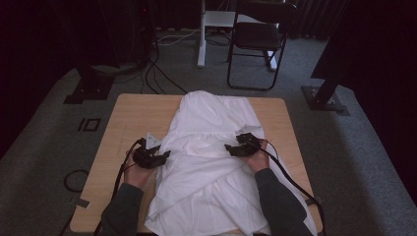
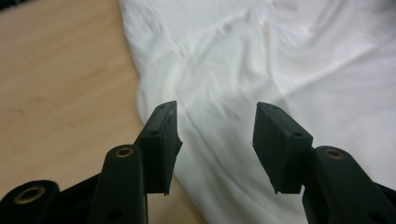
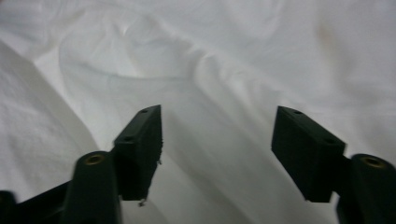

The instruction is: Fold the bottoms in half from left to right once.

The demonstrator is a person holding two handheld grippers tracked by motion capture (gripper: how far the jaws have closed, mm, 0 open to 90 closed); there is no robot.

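Grey carpet [image 1: 44, 147] around a wooden table [image 1: 133, 118]; black folding chair [image 1: 258, 39] beyond its far edge. White garment [image 1: 206, 162] lies lengthwise down the table's middle, far edge to near edge, hem hanging over the near right corner. High view: left gripper [image 1: 164, 154] at the garment's left border, right gripper [image 1: 229, 147] on its right part, both pointing inward. Left gripper view: jaws wide apart, nothing between them, cloth border and bare wood below. Right gripper view: jaws wide apart, empty, over cloth. Garment is wrinkled, with overlapping folds and a gathered seam across its middle.
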